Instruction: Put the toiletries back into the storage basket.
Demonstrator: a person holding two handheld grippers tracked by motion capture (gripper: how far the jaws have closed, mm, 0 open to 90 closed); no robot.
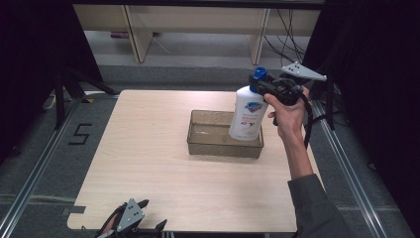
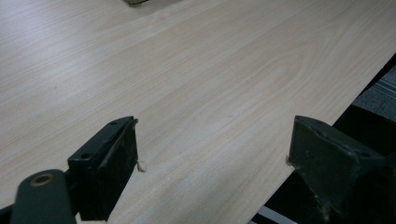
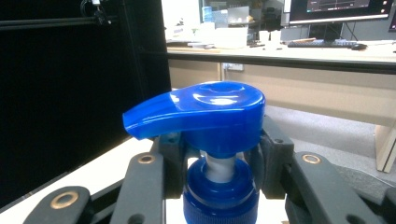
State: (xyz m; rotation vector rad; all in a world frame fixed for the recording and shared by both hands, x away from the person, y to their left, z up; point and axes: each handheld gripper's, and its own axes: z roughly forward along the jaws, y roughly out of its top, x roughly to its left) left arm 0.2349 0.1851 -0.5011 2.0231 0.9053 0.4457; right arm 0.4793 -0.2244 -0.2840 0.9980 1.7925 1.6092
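Both jaws around pump bottle neck

bottle body – cut off by bottom edge | label print – too small to read

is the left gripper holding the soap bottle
No, the left gripper hangs open over the bare table, while the right gripper clamps the neck of the soap bottle.

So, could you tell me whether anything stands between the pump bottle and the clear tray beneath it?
Nothing visible does. The right gripper holds the pump bottle by its neck, with its base at the clear tray, which looks empty. Whether it already rests on the tray floor, I cannot tell.
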